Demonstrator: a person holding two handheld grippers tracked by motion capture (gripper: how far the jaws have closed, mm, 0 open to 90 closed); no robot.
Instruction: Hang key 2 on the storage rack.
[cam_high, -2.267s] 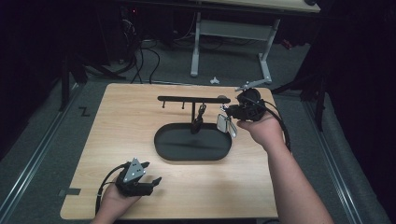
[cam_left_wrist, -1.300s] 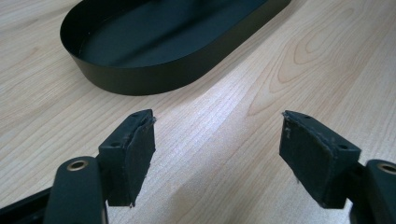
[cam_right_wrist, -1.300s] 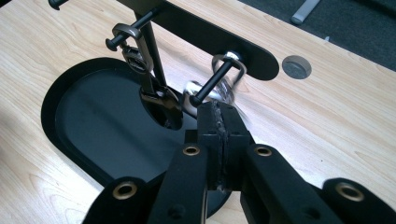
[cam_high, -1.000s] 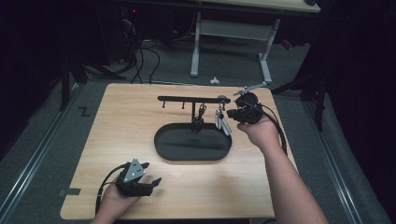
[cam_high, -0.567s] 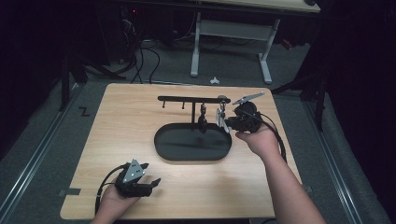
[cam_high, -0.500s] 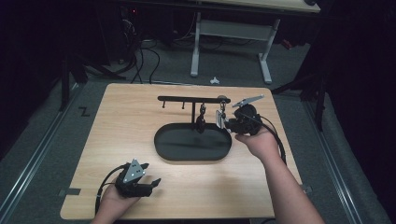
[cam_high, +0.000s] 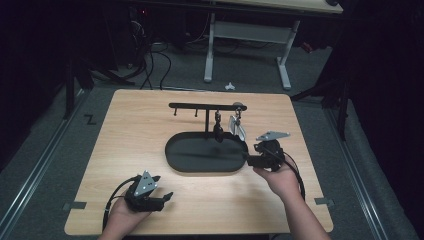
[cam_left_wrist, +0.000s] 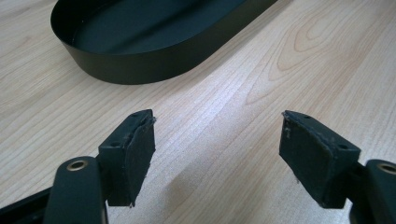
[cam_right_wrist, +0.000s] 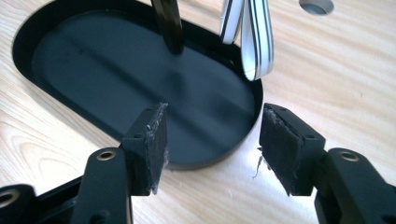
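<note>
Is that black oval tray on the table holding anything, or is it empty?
Empty: the black oval tray shows a bare floor; the white striped item hangs from the rack above it.

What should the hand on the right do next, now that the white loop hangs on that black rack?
Probably draw the right tongs back from the rack. Their jaws have just been opening and nothing is between them, while the white loop hangs from its hook over the black tray, so the hanging looks finished.

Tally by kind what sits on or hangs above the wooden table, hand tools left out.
Black stand with oval tray: 1
Dark hanging item: 1
White striped hanging item: 1
Total: 3
</note>
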